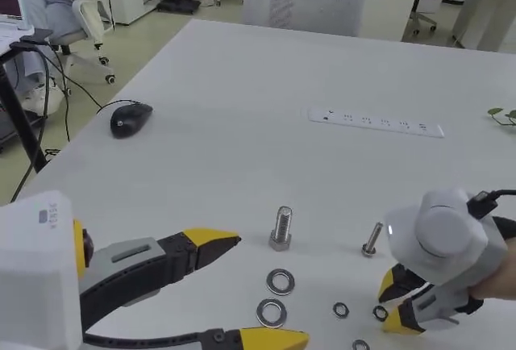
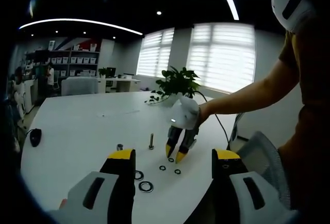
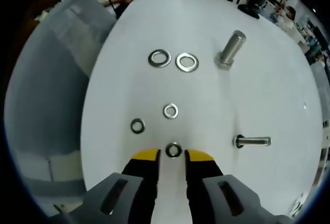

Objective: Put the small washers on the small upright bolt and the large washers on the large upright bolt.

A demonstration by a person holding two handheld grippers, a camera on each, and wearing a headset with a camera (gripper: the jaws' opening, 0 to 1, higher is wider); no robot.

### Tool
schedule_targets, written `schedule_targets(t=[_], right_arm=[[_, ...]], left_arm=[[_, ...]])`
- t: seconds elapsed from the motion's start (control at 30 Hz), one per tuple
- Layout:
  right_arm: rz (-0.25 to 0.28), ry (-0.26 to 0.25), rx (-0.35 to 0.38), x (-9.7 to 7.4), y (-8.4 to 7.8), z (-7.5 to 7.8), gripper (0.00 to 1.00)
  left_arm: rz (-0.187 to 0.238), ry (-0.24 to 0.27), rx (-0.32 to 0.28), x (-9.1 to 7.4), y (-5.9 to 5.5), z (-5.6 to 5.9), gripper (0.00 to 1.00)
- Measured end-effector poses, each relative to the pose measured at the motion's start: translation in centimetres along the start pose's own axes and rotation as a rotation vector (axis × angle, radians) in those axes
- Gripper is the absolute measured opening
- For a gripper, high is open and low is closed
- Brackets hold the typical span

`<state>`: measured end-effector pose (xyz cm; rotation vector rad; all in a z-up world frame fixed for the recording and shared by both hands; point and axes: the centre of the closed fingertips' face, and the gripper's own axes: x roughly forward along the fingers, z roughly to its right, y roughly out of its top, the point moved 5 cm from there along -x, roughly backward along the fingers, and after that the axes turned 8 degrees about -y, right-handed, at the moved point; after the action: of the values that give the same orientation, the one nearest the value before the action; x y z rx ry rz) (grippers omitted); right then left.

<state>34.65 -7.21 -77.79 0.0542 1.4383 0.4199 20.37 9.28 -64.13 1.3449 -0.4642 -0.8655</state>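
**A:** What's there, biggest first?

**B:** A white worktop. The left tool hangs over its near side with the jaws spread wide and nothing in them. The right tool points down at the surface. Its jaws are a little apart and grip nothing.

**A:** And the bolts?

**B:** The large bolt stands upright. The small bolt stands to its right, near the right tool, shaft up with a slight lean.

**A:** Washers?

**B:** Two large washers lie flat just in front of the large bolt. Three small washers lie flat further right. One sits in the gap between the right tool's tips, not pinched as far as I can tell.

**A:** So what does the next move turn on?

**B:** I'd say closing on that washer, then carrying it to the small bolt. In the right gripper view the bolt lies ahead and right of the tips. The right tool is much the nearer one, and the washer's hole must come down along the upright shaft.
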Motion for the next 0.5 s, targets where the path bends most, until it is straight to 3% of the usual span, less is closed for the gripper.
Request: schedule_targets(t=[0.5], right_arm=[[-0.035,0.004,-0.036,0.11,0.27,0.21,0.14]], left_arm=[[0.003,0.010,-0.006,-0.13,-0.24,0.05,0.59]])
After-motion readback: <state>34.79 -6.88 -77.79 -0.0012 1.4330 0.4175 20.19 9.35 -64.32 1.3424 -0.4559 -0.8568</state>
